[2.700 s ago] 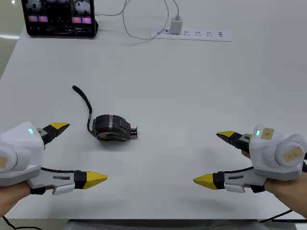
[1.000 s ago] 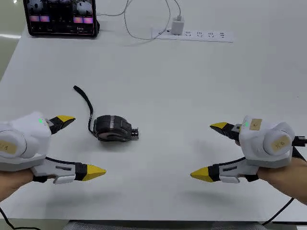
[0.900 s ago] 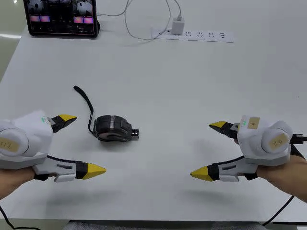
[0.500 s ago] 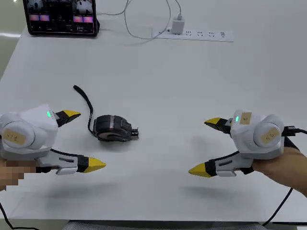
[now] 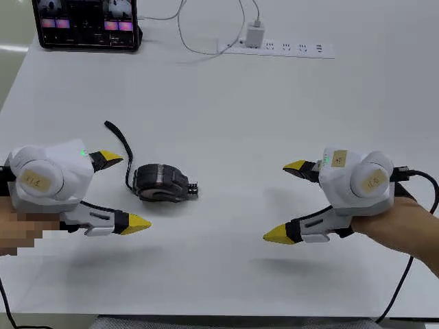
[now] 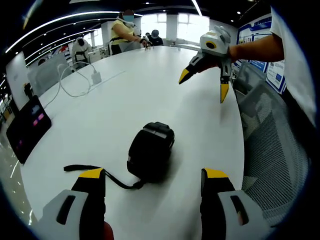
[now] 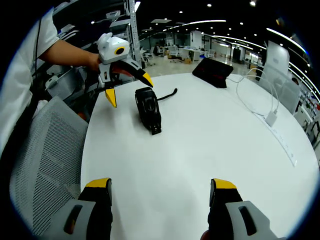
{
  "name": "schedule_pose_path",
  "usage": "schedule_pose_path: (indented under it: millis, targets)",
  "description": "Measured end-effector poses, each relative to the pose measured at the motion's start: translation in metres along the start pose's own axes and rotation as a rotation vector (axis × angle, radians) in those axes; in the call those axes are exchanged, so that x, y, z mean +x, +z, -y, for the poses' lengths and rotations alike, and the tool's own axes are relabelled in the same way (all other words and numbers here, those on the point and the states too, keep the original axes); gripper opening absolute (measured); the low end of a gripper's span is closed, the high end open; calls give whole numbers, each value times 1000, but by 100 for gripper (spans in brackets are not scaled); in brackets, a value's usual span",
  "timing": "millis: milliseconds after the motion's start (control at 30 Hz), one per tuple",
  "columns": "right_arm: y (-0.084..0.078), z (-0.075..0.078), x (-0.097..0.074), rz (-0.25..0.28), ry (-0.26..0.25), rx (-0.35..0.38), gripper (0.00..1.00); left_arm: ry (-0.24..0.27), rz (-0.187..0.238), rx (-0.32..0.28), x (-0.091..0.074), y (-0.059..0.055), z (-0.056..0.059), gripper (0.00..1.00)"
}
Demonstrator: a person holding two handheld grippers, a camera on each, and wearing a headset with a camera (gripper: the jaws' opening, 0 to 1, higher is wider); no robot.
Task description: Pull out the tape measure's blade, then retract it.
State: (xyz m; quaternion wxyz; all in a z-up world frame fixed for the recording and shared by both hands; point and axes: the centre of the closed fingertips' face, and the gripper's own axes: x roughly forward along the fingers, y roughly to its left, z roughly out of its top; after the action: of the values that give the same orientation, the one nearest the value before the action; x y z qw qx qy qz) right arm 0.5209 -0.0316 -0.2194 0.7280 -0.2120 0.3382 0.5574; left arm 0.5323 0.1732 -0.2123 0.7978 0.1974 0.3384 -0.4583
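- We hold the white left hand-held gripper (image 5: 130, 190), with its yellow-tipped black jaws, at the near left of the plain white worktop (image 5: 226, 103). Its jaws stand wide apart and grip nothing.
- The matching right hand-held gripper (image 5: 278, 201) hangs at the near right. Its jaws are also spread wide and empty, and they point left towards the middle of the worktop.
- The black, rounded tape measure (image 5: 161, 183) lies on its side on the worktop, just right of the left hand-held gripper's jaw tips and well apart from the right one.
- The small metal hook tab (image 5: 193, 186) sits tight against the right end of the case, with no blade drawn out.
- In the left gripper view the tape measure sits just beyond and between the two jaws, and we see no contact.
- A thin black wrist strap (image 5: 123, 147) runs from the left end of the case towards the far left and lies loose on the worktop.
- Along the far edge, a dark tablet with a lit screen (image 5: 86, 24) stands at the left.
- To its right lies a long white power strip (image 5: 288, 49) with a white charger (image 5: 252, 35) plugged in, and a white cable (image 5: 199, 48) loops beside it.
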Motion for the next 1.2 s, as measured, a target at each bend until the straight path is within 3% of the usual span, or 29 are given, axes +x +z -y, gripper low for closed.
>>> schedule_pose_path:
  millis: [567,800,1200]
  targets:
    - [10,5,11,4,22,-24,78,-33,-55,60,17,0,-10,56]
    - [10,4,13,4,28,-25,78,-48,-88,90,24,-6,-9,49]
    - [9,4,18,0,38,-22,77,-76,-111,91,37,-9,-10,40]
